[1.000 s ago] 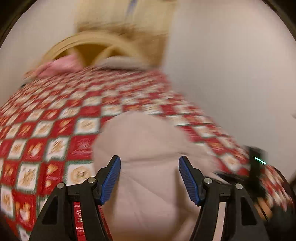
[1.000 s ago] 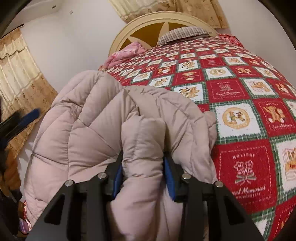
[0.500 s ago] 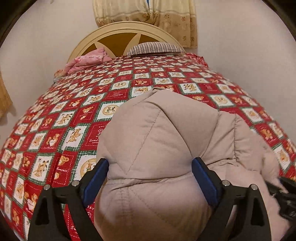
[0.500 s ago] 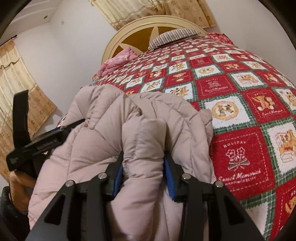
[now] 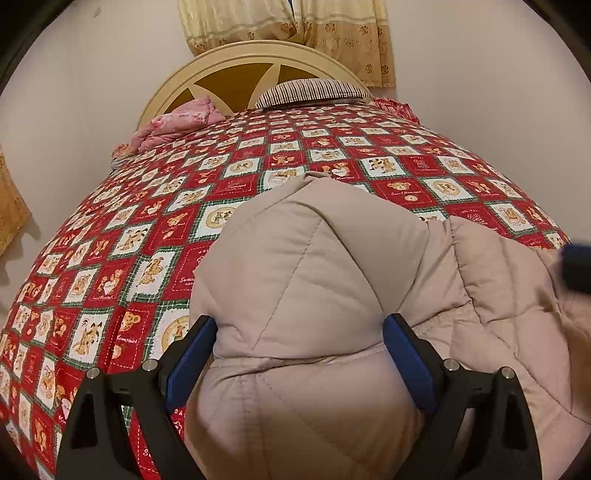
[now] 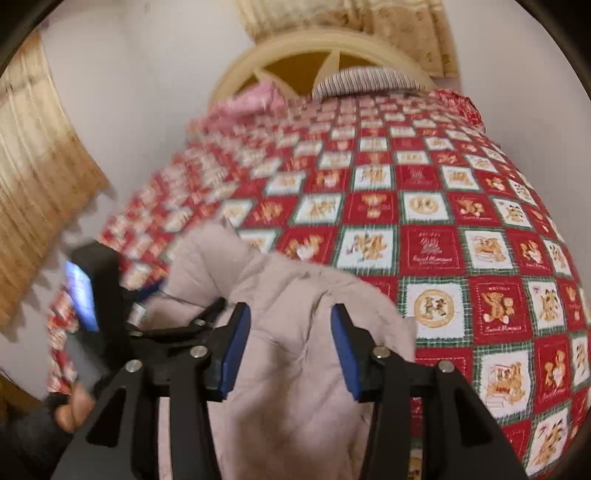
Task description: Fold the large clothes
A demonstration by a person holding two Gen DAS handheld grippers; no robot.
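Beige puffer coat (image 5: 314, 280) lies bunched at near edge of red patchwork quilt (image 5: 122, 236). Left gripper (image 5: 299, 354) spread wide around coat's padded bulge. Right gripper (image 6: 290, 347) just been opening — pads clear, coat between them, no grip.

A bed under a red-and-white checked patchwork quilt (image 5: 155, 236) fills the room, a cream arched wooden headboard (image 5: 236, 62) at its far end against plain pale walls (image 5: 480, 74), beige patterned curtains (image 5: 332, 29) above.
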